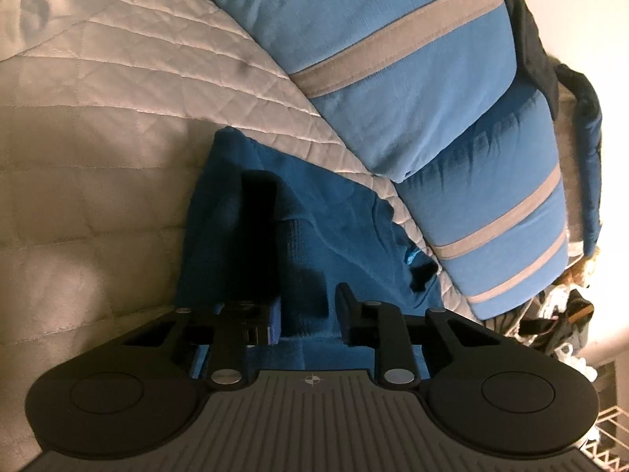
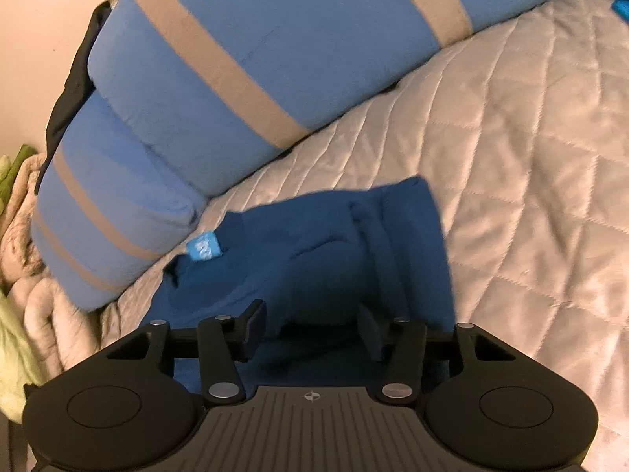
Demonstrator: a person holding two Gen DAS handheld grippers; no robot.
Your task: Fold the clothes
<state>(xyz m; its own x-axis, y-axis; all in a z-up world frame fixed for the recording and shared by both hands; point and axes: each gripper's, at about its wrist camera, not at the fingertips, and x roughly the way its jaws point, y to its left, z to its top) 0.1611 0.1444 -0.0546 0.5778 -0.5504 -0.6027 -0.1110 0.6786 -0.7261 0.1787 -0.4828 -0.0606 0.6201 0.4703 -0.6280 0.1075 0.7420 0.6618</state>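
**Op A:** On the left feed I've got the dark blue knit garment (image 1: 314,220) bunched on the pale quilted bedspread (image 1: 98,137), running from centre frame down toward six o'clock. The left gripper (image 1: 306,314) sits right over it, a ribbed fold rising between the fingers. Whether the pads truly pinch it, I can't tell; the gap is narrow but visible.

**Op B:** Right feed shows the same garment, centre down to six o'clock, with a small light-blue label (image 2: 205,251) at nine o'clock of the pile. My right gripper (image 2: 310,330) has its jaws spread, cloth bulging between them, pads not pressing as far as I can see.

**Op A:** The long blue bolster with grey stripes (image 1: 412,78) lies at one o'clock, just beside the garment.

**Op B:** I'd judge this fabric soft, light and floppy: no stiffness, it'll sag wherever it's unsupported. Not slippery, not fragile.

**Op A:** Agreed. I'd take hold at the ribbed hem or a seam edge, one claw per corner, so it hangs flat rather than wadding up.
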